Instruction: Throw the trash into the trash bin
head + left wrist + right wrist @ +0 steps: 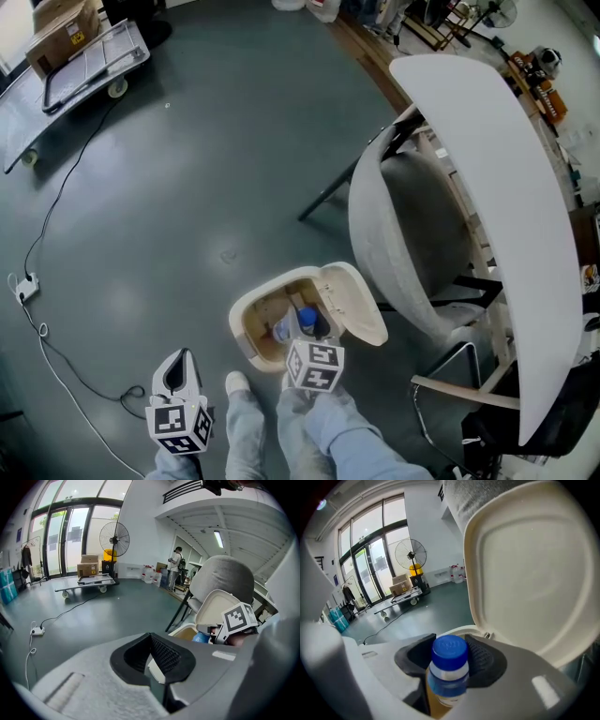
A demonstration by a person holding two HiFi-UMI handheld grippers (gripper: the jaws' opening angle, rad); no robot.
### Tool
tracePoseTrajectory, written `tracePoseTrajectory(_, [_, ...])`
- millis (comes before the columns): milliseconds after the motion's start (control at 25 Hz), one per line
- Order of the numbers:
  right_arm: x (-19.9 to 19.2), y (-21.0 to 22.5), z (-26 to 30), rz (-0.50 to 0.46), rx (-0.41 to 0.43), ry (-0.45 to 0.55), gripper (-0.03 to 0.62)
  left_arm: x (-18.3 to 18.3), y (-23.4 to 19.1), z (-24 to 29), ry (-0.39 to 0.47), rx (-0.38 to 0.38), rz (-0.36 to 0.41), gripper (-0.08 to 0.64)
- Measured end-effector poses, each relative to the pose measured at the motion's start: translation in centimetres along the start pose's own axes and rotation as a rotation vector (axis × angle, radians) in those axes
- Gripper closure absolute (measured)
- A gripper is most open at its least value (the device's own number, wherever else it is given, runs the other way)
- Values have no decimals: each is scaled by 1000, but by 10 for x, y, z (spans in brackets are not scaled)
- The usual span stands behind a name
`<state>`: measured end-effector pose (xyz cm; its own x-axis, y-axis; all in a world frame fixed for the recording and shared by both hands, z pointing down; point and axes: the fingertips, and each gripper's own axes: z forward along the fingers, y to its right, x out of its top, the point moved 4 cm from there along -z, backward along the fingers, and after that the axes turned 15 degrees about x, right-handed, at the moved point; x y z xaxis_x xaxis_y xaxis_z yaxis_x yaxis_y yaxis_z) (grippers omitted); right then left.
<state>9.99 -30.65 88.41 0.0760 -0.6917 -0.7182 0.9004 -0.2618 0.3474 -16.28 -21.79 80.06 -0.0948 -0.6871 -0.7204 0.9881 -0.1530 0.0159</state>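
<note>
Clamping blue-cap bottle [449, 667] in R gripper [450, 660] at mouth of open bin [246, 323], lid [525, 573] tipped back; L gripper [154, 660] w/ jaws together, empty, off to bin's left over floor [187, 169]

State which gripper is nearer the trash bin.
Right. The right gripper holds a bottle directly over the open trash bin; the left gripper hangs off to its left.
</note>
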Motion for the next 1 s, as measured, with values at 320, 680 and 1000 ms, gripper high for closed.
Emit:
tracePoseTrajectory(320, [8,5,15,81,-21,25,396,-8,-5,3,-20,10,-25,551])
tracePoseTrajectory(680, [2,10,14,92,-24,3,339,-4,-4,5,-10,8,-43,551])
tracePoseTrajectory(1000, [-1,12,7,85,-39,7,339,-5,-4,4,-12,6,-45,551])
